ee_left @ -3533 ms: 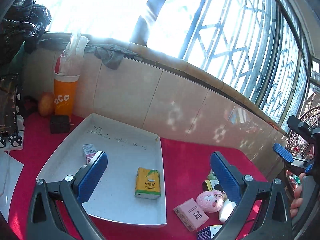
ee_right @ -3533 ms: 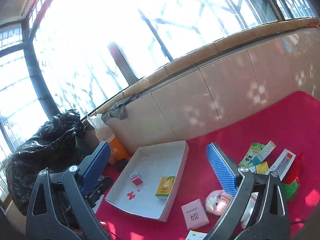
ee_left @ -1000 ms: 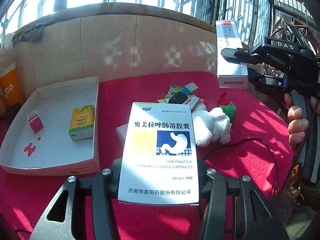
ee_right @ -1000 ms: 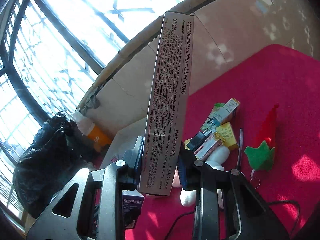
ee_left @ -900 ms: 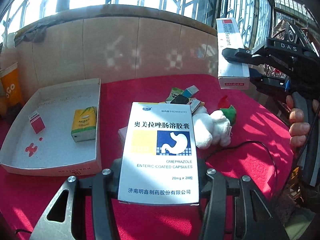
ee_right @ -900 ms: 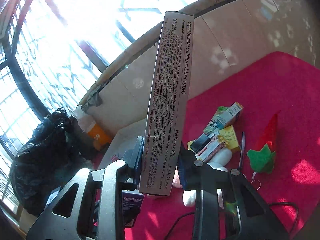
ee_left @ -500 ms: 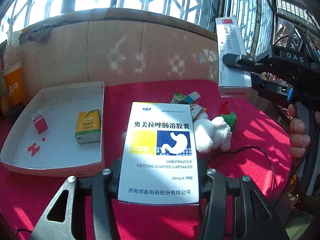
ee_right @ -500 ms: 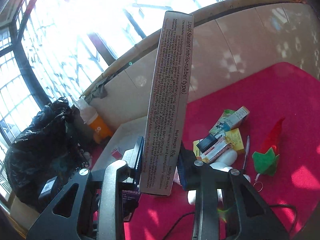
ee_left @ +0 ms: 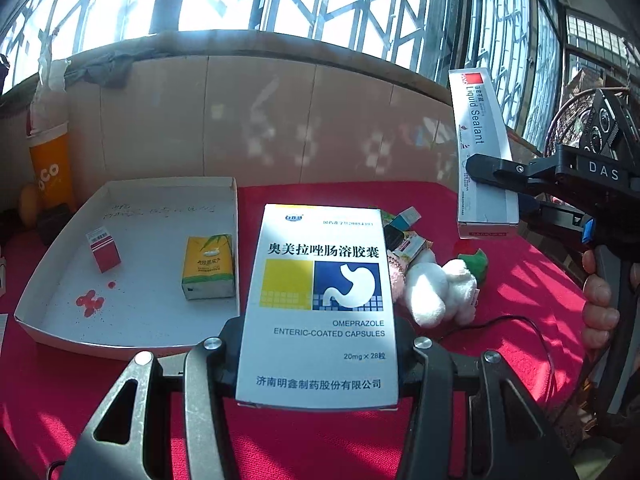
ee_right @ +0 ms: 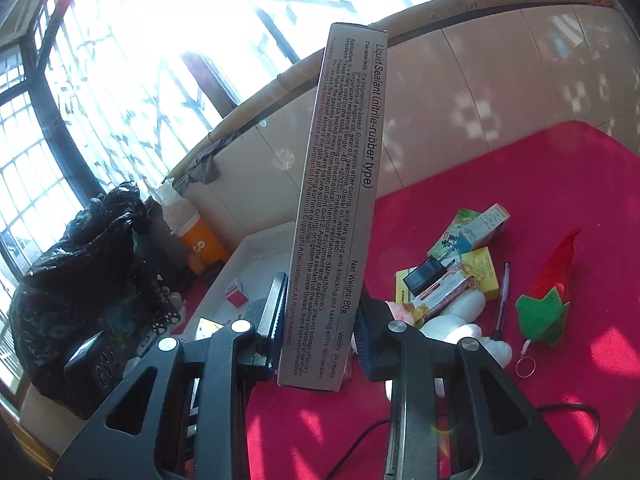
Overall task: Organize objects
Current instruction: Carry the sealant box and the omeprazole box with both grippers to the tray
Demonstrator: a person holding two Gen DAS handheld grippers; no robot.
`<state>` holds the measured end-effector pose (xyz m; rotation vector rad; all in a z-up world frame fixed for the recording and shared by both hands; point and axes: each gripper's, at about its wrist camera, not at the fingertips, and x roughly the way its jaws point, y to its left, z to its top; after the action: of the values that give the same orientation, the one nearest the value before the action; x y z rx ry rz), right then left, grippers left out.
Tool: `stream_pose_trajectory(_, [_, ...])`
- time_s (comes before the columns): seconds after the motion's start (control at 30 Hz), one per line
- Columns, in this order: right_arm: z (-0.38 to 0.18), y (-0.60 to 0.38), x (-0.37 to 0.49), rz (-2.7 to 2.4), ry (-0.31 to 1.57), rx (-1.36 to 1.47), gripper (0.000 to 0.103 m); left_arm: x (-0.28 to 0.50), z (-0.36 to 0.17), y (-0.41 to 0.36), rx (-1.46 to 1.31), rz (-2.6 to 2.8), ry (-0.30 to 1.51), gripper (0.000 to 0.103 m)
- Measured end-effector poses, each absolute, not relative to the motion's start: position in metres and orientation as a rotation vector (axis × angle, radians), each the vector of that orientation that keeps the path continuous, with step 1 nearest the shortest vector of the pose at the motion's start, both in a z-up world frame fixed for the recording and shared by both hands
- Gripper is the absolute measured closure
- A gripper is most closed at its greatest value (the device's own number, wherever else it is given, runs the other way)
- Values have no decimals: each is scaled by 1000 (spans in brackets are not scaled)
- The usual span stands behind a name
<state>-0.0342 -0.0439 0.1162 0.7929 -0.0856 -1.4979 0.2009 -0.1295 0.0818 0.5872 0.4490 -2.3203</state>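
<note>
My left gripper point(ee_left: 318, 354) is shut on a white omeprazole capsule box point(ee_left: 320, 300), held up over the red table. My right gripper point(ee_right: 320, 320) is shut on a long grey liquid sealant box point(ee_right: 340, 200); it also shows in the left wrist view point(ee_left: 480, 152), held upright at the right. A white cardboard tray point(ee_left: 52, 280) lies at the left and holds a small red box point(ee_left: 104, 250) and a yellow-green box point(ee_left: 208, 266). The tray also shows in the right wrist view point(ee_right: 256, 252).
Loose items lie on the red cloth: a white plush toy point(ee_left: 440, 292), several small boxes point(ee_right: 468, 264), a pen point(ee_right: 502, 300), a red-green felt toy point(ee_right: 548, 300), a black cable point(ee_left: 500, 322). An orange cup point(ee_left: 50, 168) and a black bag point(ee_right: 80, 248) stand at the left by the tiled wall.
Since 3.5 s ago both grippers closed on boxes and lifted them. Over the last second both views have shifted slightly; the tray sits a little further right in the left wrist view.
</note>
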Motion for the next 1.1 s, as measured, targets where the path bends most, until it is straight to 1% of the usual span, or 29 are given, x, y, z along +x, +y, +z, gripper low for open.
stream_pose_trajectory(1.1, [113, -49, -21, -1477, -47, 797, 74, 208, 83, -132, 551, -2314, 474, 53])
